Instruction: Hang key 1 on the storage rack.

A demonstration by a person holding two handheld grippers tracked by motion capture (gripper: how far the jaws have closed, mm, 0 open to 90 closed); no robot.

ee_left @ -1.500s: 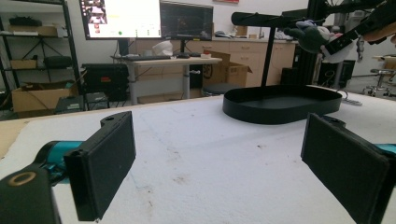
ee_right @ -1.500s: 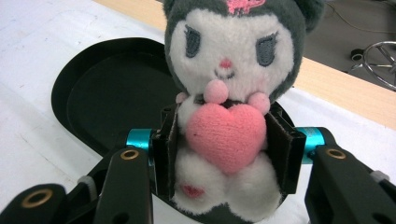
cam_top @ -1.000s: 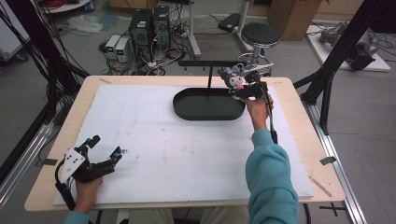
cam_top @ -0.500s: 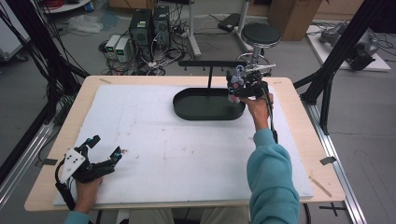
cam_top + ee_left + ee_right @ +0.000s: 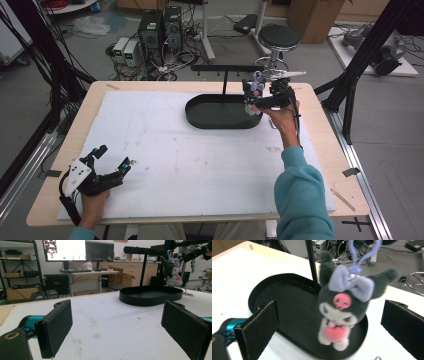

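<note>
Hanging from one black stand (image 5: 312, 267), one plush toy (image 5: 342, 307) faces two open jaws.

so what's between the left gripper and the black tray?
Nothing: bare white mat all the way from the left gripper to the black tray, per the left gripper view and the high view.

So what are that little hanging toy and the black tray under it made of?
The toy looks like soft plush: fuzzy dark and white pile, with a smooth lilac loop, probably plastic. The tray looks like matte black painted metal or hard plastic: thin, even rim, dull sheen. I can't tell which.
</note>
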